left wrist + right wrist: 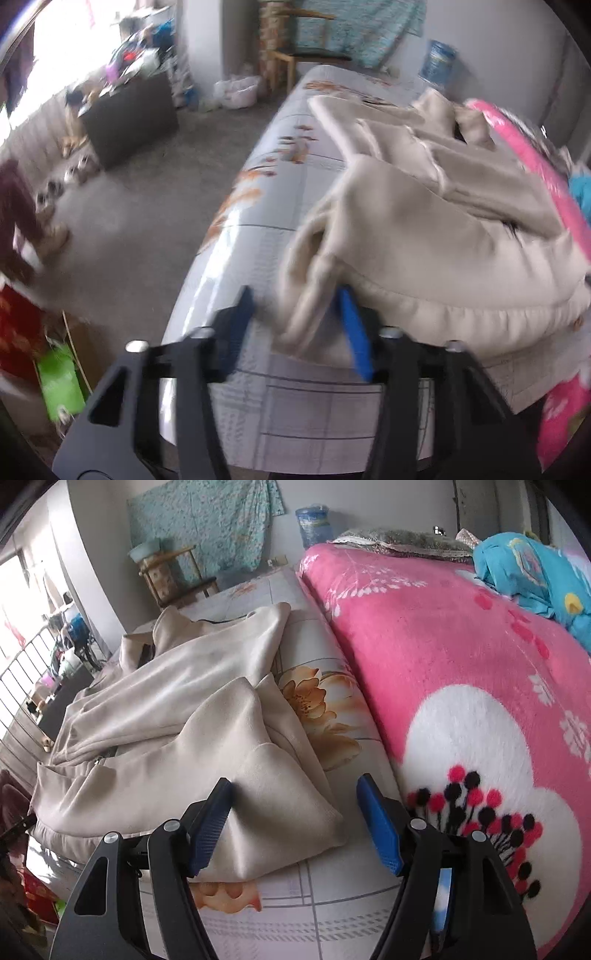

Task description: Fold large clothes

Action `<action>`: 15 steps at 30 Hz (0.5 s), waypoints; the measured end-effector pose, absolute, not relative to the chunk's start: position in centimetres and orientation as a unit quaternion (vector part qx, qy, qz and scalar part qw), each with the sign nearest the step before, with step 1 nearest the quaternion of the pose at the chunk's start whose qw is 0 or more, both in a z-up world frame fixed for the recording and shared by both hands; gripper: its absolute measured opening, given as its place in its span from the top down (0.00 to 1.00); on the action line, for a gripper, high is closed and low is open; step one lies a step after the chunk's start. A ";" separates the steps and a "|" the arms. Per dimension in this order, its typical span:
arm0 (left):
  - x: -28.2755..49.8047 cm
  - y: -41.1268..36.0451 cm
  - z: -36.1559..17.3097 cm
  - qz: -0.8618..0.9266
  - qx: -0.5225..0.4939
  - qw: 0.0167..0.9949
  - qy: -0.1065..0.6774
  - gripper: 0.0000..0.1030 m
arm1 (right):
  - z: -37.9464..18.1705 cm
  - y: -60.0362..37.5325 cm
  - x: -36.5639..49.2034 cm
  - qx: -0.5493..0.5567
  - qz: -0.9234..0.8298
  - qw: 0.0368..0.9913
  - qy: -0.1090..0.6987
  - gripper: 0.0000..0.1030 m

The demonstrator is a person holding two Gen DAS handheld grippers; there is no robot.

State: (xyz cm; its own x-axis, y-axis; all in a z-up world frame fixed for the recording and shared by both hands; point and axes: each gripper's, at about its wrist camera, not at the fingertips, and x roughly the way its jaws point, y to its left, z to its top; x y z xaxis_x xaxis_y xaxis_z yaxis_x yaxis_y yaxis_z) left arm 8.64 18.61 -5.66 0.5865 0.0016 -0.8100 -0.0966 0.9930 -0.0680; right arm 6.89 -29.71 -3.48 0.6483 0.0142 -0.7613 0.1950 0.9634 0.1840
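A large beige garment (pixel 424 229) lies rumpled on the bed's floral sheet (pixel 266 206). It also shows in the right wrist view (pixel 177 738), partly folded over itself. My left gripper (pixel 295 314) is open at the garment's near corner, with a hanging fold of cloth between its blue fingers (pixel 354 332). The view is blurred. My right gripper (pixel 295 812) is open, its fingers (pixel 380 827) astride the garment's near right corner, just above the cloth.
A pink fleece blanket (pixel 461 664) covers the bed's right side, with a blue bundle (pixel 535 576) at its far end. Left of the bed are grey floor (pixel 140 221), a dark cabinet (pixel 129 118), shoes and a wooden chair (pixel 291 55).
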 end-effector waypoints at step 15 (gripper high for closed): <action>2.9 17.2 -1.9 0.020 -0.002 0.899 0.437 0.91 | -0.3 -30.8 2.2 0.169 -0.022 0.896 0.411 0.85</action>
